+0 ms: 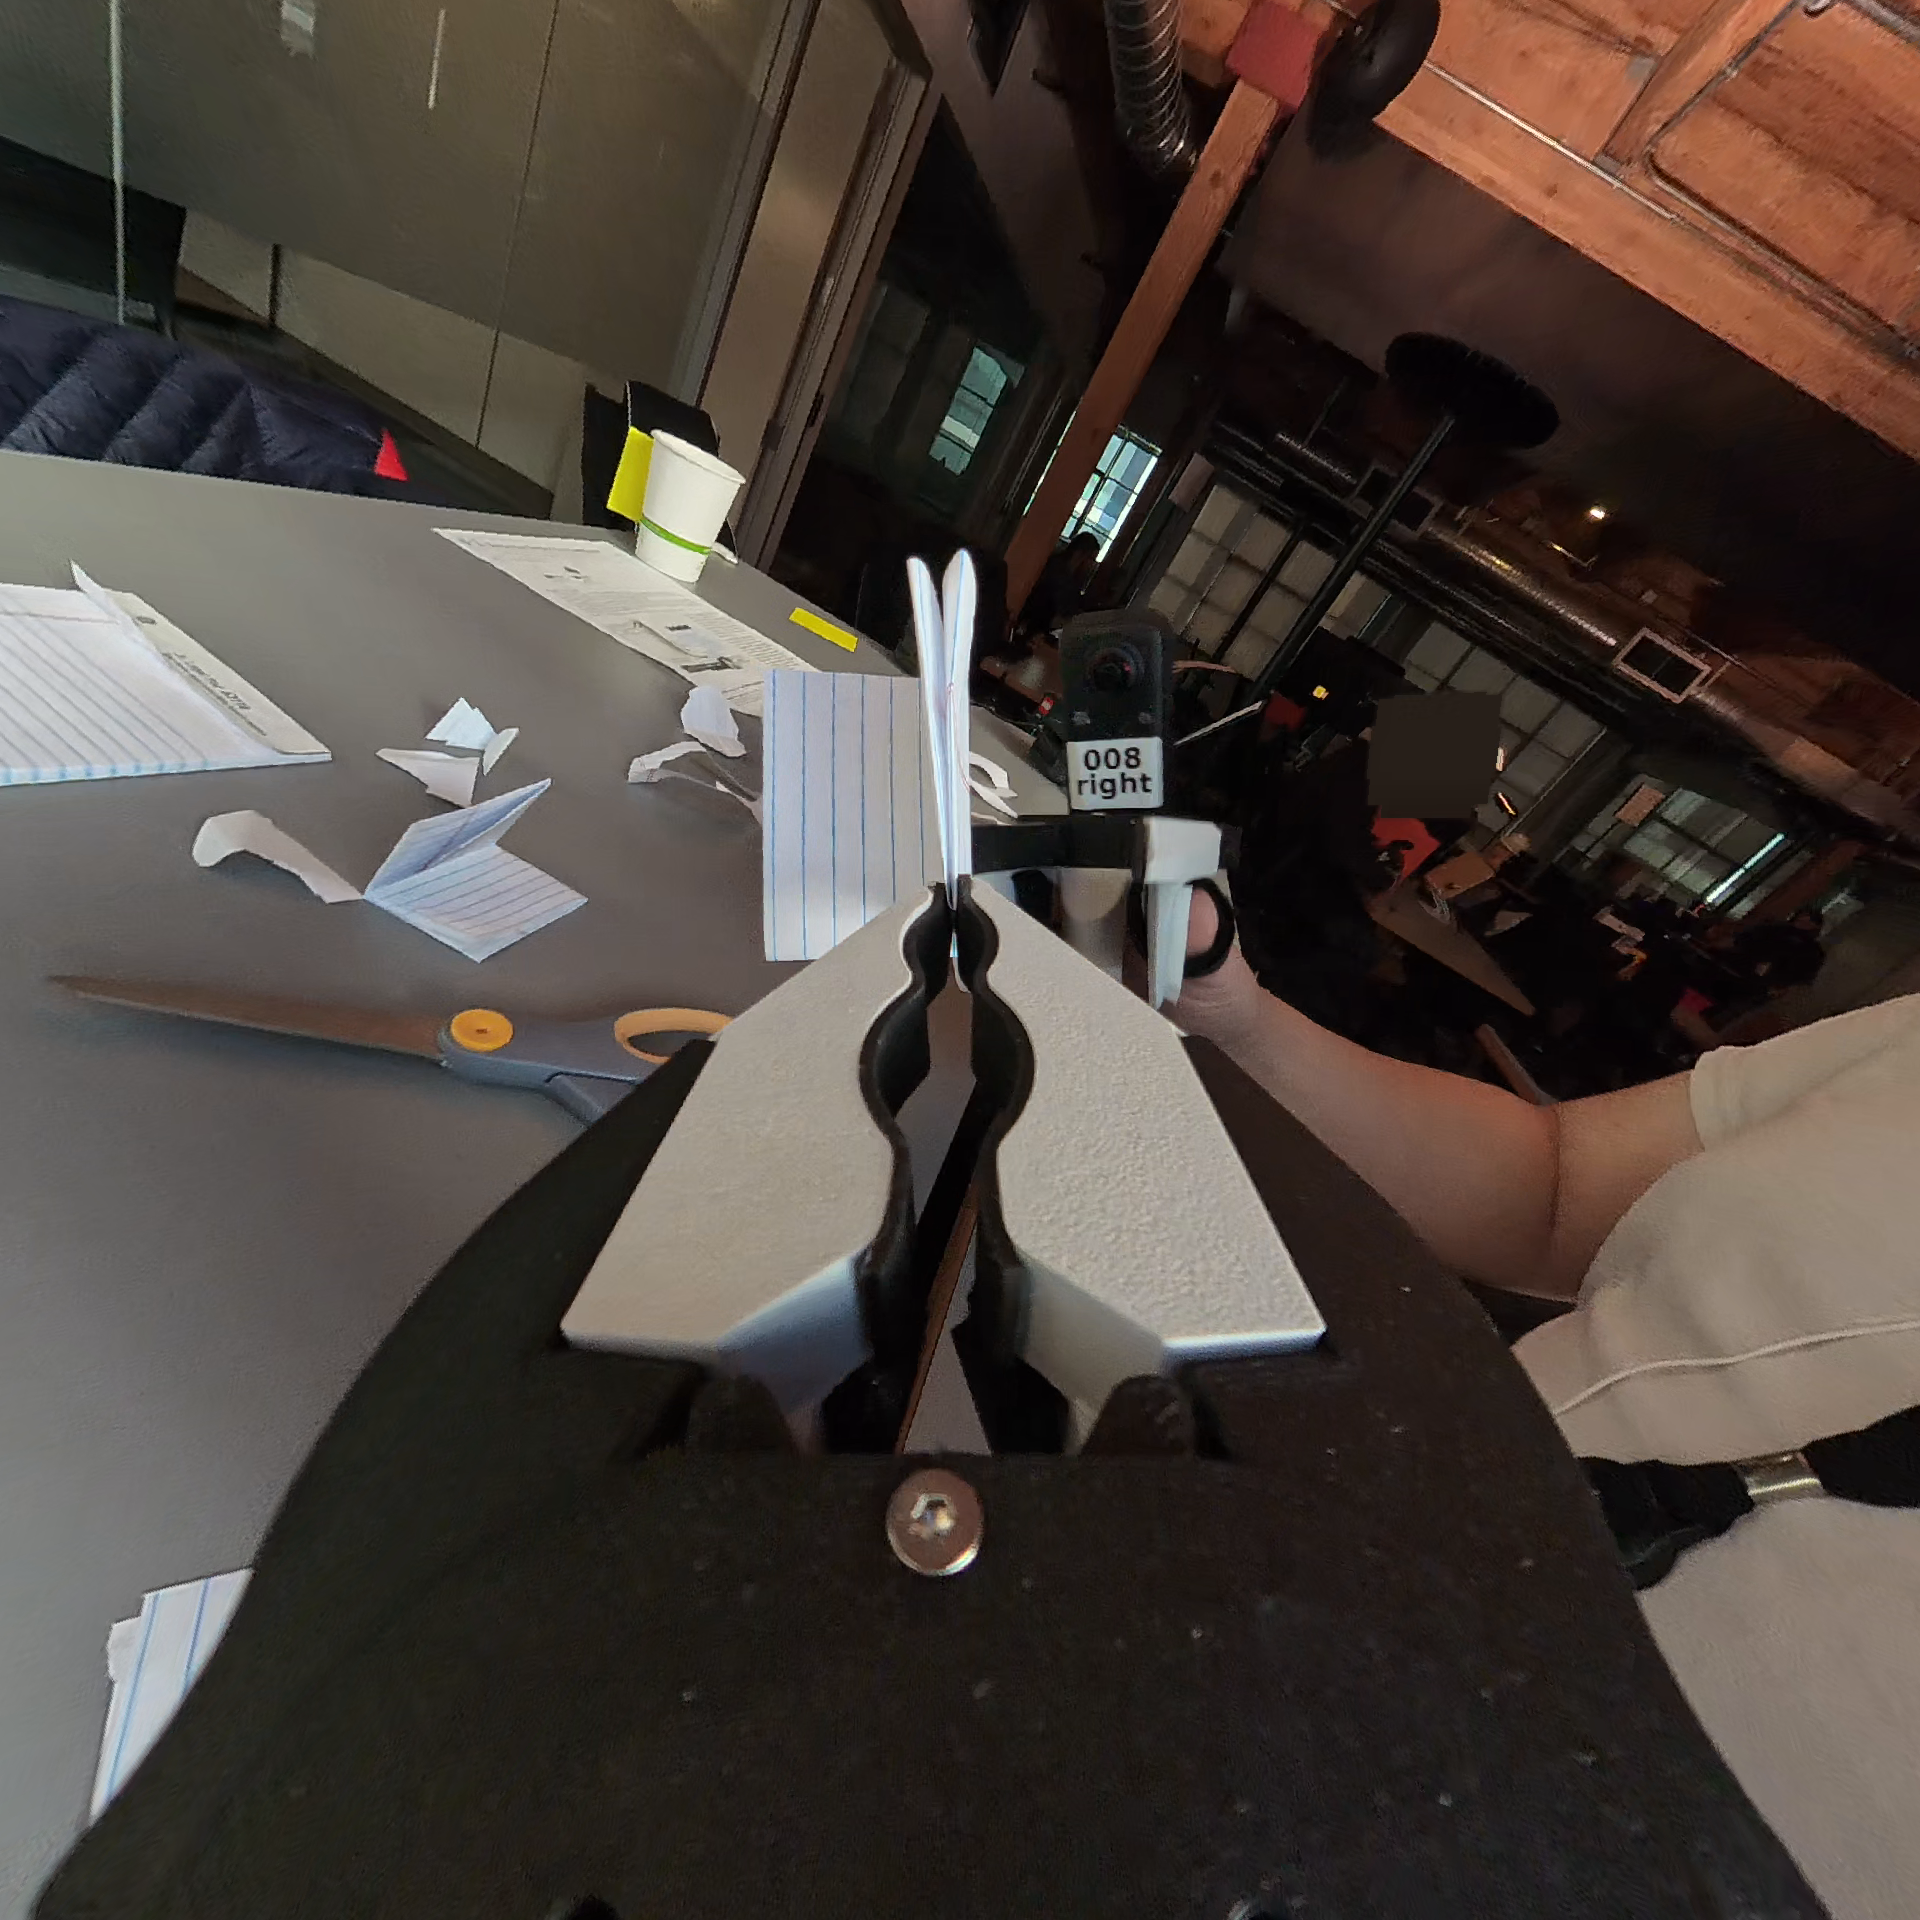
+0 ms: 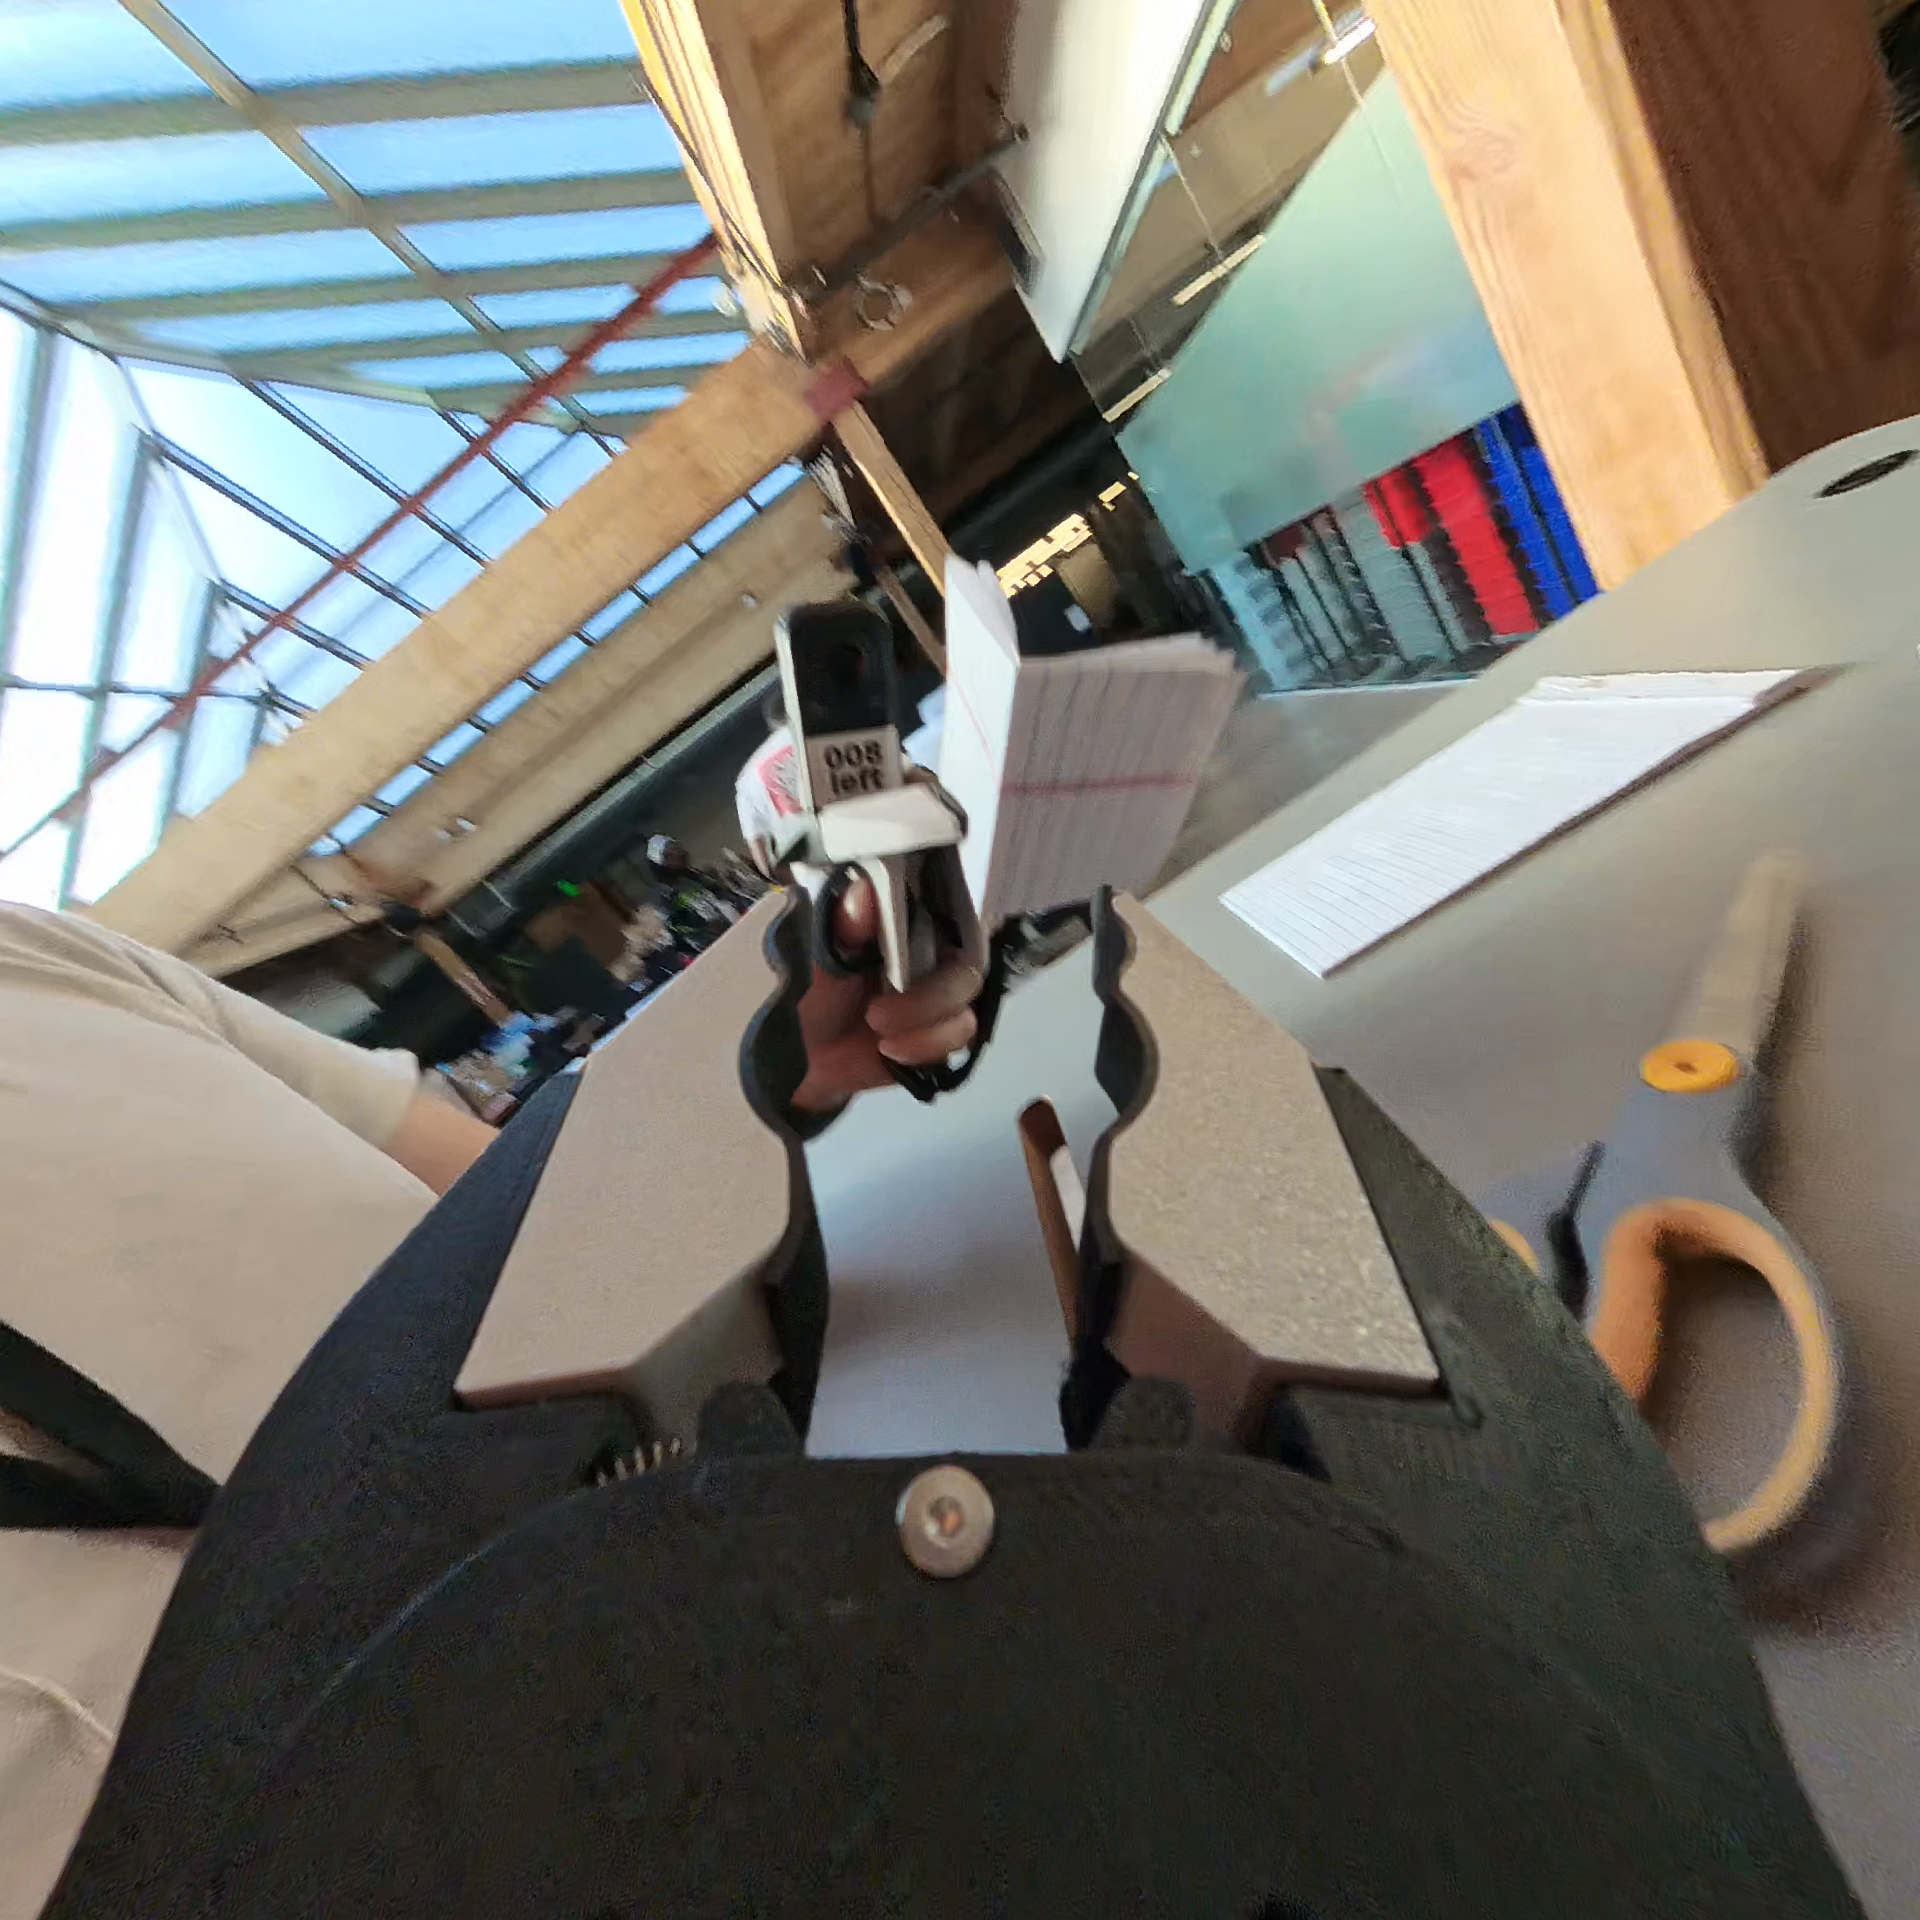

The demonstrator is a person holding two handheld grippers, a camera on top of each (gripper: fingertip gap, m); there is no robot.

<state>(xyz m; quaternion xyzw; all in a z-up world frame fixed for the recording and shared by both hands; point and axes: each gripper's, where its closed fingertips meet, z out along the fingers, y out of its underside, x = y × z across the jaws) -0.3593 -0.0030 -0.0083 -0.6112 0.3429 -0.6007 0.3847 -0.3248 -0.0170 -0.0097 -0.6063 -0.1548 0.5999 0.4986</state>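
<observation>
Right up against the lens in the left wrist view we've got the left gripper [image 1: 957,914], jaws pinched together on a folded sheet of lined paper [image 1: 943,717] that sticks straight up, its two top edges splaying apart a bit. It's held in the air, clear of the bench [image 1: 260,1195].

Over in the right wrist view, our right gripper [image 2: 940,925] has its jaws spread apart with nothing between them. It's pointed at the left one, near it but not touching the paper. That view is blurry, so we can't say much finer than that.

On the bench: orange-handled scissors [image 1: 499,1039] lying flat at middle left, a lined notepad [image 1: 114,686] at the left edge, a smaller folded lined piece [image 1: 473,878], a bunch of torn white paper scraps [image 1: 457,748], a printed sheet [image 1: 623,597] and a white paper cup [image 1: 681,499] further back.

So some folding and tearing looks done already, going by the scraps.
</observation>
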